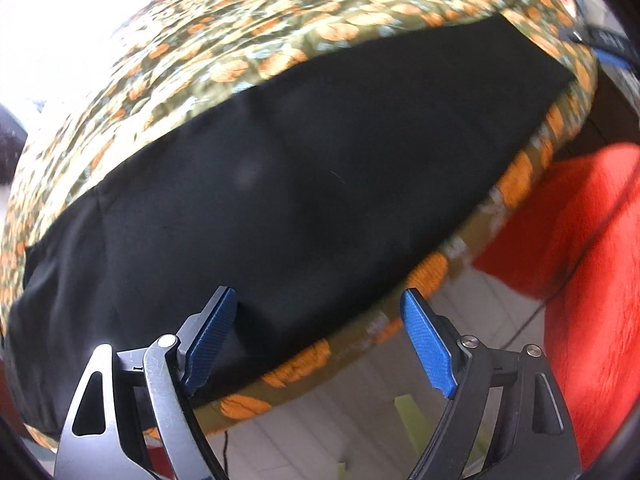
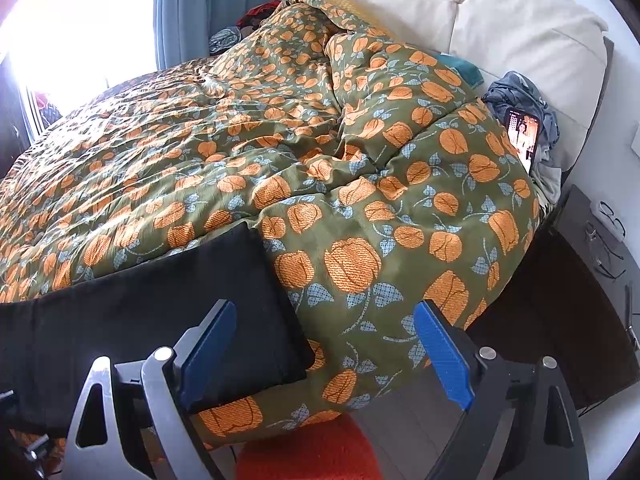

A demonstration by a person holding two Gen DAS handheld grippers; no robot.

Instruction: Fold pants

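pants [image 1: 304, 184] flat along bed [image 1: 248, 64] near edge, ready for folding; my left tongs [image 1: 318, 300] spread, empty | right tongs [image 2: 322, 316] spread over pants' end; nothing pinched

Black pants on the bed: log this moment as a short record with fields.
garment: black pants, spread flat along the bed's near edge
surface: quilt with orange print
left gripper: open, above the pants' near edge, holding nothing
right gripper: open, over one end of the pants, holding nothing
fold: not yet begun
also in view: lit phone by the headboard
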